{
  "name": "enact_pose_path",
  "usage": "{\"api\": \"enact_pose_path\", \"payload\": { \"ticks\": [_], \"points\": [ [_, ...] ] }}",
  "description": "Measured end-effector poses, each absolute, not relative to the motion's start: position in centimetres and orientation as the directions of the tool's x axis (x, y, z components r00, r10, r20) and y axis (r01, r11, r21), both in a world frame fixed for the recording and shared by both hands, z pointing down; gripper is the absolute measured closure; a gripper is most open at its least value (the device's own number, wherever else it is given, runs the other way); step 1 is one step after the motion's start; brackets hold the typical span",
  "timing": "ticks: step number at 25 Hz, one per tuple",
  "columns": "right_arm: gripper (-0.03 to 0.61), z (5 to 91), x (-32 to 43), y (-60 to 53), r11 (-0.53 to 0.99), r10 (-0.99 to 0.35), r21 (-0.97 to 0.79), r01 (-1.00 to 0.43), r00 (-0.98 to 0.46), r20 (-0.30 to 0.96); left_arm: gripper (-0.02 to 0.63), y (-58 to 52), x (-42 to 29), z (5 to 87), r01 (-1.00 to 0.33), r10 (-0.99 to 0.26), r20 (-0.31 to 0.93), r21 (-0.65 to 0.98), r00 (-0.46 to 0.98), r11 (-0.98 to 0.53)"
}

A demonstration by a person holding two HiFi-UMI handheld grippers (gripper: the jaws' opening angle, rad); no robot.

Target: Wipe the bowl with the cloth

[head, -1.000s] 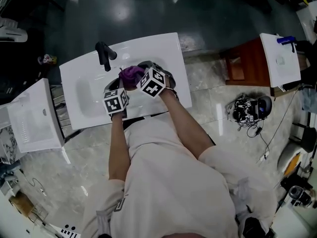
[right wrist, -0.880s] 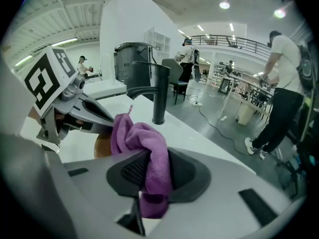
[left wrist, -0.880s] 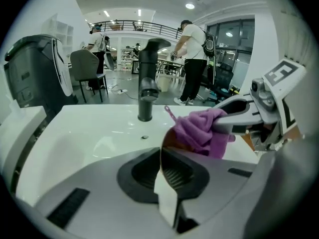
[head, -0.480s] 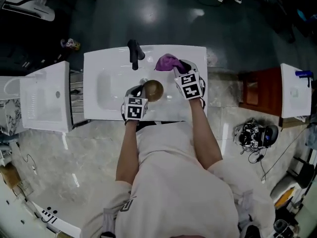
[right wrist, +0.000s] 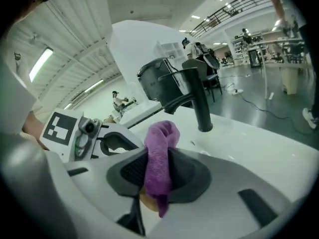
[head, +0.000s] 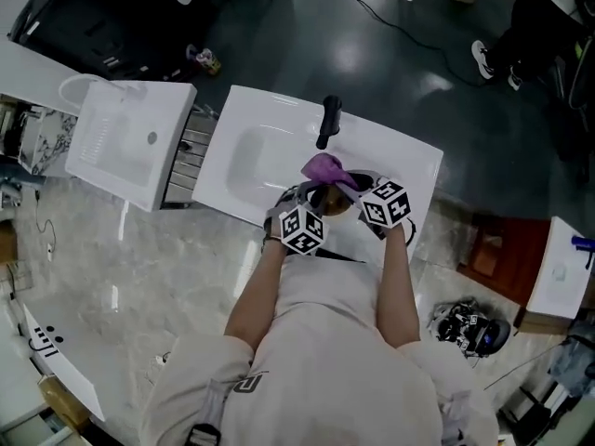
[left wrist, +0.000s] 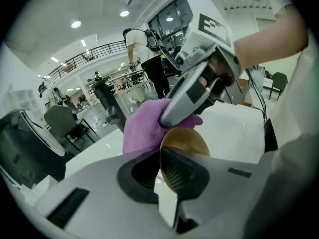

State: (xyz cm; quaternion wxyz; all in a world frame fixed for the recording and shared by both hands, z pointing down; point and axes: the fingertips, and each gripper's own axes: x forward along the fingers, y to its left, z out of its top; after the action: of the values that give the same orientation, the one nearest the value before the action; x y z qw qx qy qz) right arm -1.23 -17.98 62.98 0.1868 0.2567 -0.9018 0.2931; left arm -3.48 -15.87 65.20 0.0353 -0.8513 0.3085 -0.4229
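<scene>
Small round golden-brown bowl point(left wrist: 183, 141) is held up on edge over the white washbasin top point(head: 244, 161), near its front edge. It sits between the two marker cubes in the head view, with nothing under it but the basin. The crumpled purple cloth point(left wrist: 142, 128) is against the bowl's far upper rim. It looks to be touching the bowl, though the contact line itself is hidden behind the bowl.

Progress, as a judgement: the wipe is under way, with both things in hand and brought together. No picture shows how much of the bowl's surface has been covered. Rubbing round the inside and the rim probably remains, then setting the bowl down.

Left gripper point(left wrist: 163, 171) has its jaws closed on the bowl's near rim, one pad inside and one outside. Right gripper point(right wrist: 158, 176) has its jaws pinched on a vertical fold of the cloth, a tuft standing above them and a tail hanging below. A sliver of the bowl shows just under that tail. Right gripper comes at the bowl from above and beyond the left one's grip. The black faucet point(right wrist: 198, 103) stands behind, apart from both.
</scene>
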Motion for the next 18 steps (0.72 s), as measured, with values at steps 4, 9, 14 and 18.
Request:
{"api": "enact_pose_path", "payload": {
  "ticks": [4, 9, 14, 18],
  "points": [
    [0.488, 63.8, -1.4, -17.5, 0.672, -0.314, -0.501, -0.546, -0.822, 0.475, 0.595, -15.4, -3.9, 65.2, -0.476, -0.580, 0.680, -0.368, 0.448, -0.799],
    [0.489, 64.2, -1.4, -17.3, 0.663, -0.299, -0.524, -0.535, -0.831, 0.469, 0.595, -15.2, -4.3, 64.8, -0.460, -0.604, 0.653, -0.407, 0.457, -0.789],
    [0.488, 64.1, -1.5, -17.3, 0.656, -0.300, -0.533, -0.534, -0.833, 0.465, 0.595, -15.2, -4.8, 64.3, -0.439, -0.620, 0.644, -0.446, 0.447, -0.780],
    [0.489, 64.5, -1.2, -17.5, 0.651, -0.307, -0.510, -0.562, -0.810, 0.500, 0.595, -15.5, -5.4, 64.0, -0.453, -0.637, 0.635, -0.457, 0.437, -0.766]
  ]
}}
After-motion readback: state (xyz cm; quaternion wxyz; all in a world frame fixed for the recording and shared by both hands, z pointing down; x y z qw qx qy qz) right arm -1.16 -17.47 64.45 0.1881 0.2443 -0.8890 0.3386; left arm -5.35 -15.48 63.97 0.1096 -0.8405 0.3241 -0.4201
